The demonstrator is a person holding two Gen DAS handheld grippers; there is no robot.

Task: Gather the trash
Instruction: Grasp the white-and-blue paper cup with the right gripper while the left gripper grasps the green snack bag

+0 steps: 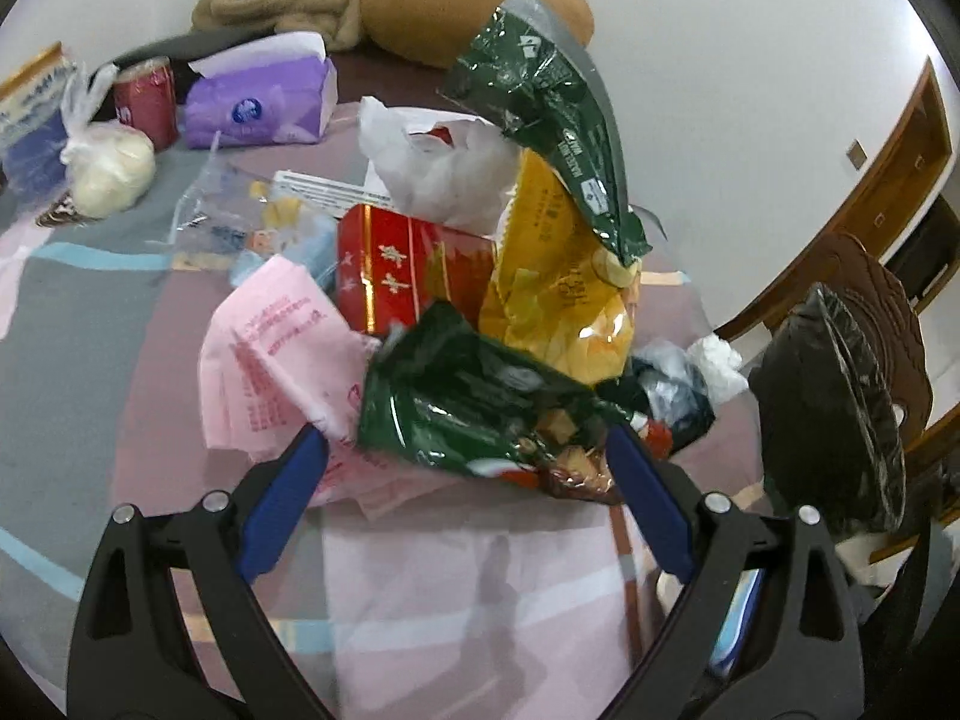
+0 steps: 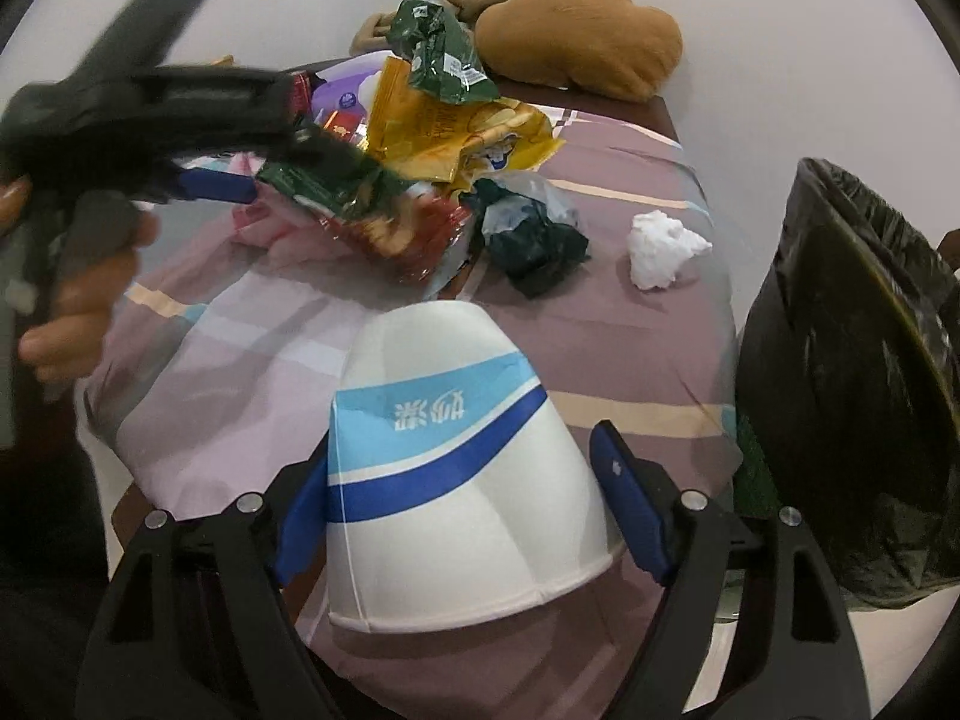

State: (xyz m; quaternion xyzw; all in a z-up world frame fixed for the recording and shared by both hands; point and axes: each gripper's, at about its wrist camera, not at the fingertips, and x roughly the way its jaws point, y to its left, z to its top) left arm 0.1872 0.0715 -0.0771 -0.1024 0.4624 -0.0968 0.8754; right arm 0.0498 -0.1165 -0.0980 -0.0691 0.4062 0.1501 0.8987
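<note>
Right gripper (image 2: 465,516) clamps a paper cup (image 2: 456,480), upside down, jaws wide to span it, near the lined bin (image 2: 852,396) for dropping. Left gripper (image 1: 465,468) gapes around a green wrapper (image 1: 480,408), not pinching; remaining trash heaped mid-table (image 2: 630,372).

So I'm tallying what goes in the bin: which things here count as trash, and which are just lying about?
Trash for the job:
- paper cup
- green snack wrapper
- yellow chip bag
- crumpled tissue
- bin with black liner, where it goes

Probably just lying about:
- purple tissue box
- brown plush
- red can
</note>
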